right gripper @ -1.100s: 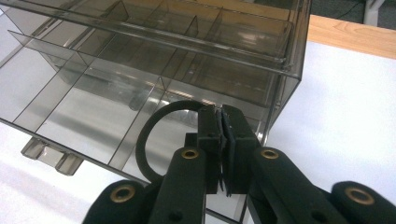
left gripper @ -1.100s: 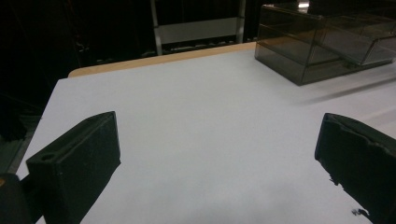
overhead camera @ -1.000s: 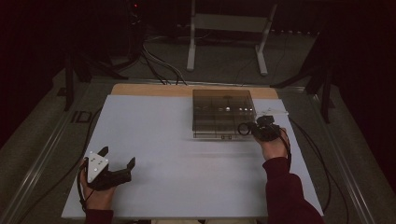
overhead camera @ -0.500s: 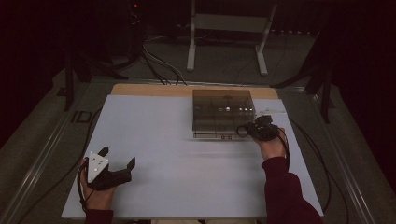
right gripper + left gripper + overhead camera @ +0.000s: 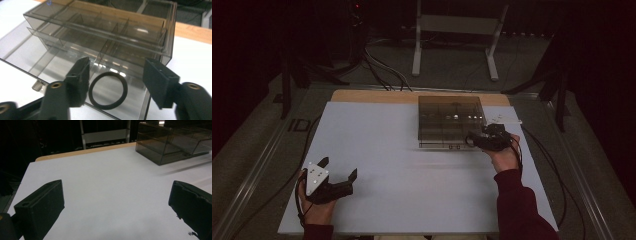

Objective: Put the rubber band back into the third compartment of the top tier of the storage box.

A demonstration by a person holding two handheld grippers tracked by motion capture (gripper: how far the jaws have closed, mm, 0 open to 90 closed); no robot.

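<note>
Overhead and gripper-mounted views of a white table (image 5: 412,165) bearing a smoked transparent drawer box (image 5: 451,120), the landmark for all positions below. The box stands toward the far edge of the table, slightly right of centre; its lowest drawer (image 5: 75,72) is pulled out toward the person.

Right gripper (image 5: 477,140): held at the near right corner of the box, directly over the pulled-out drawer. Its jaws stand apart and clasp nothing. In the right gripper view, a black rubber ring (image 5: 108,90) lies flat on the drawer floor, between the two jaws and just below them; whether either jaw touches it cannot be told.

Left gripper (image 5: 339,175): held low over the table well apart from the box, near the front left corner of the table. Its jaws are spread wide with bare table surface between them.
</note>
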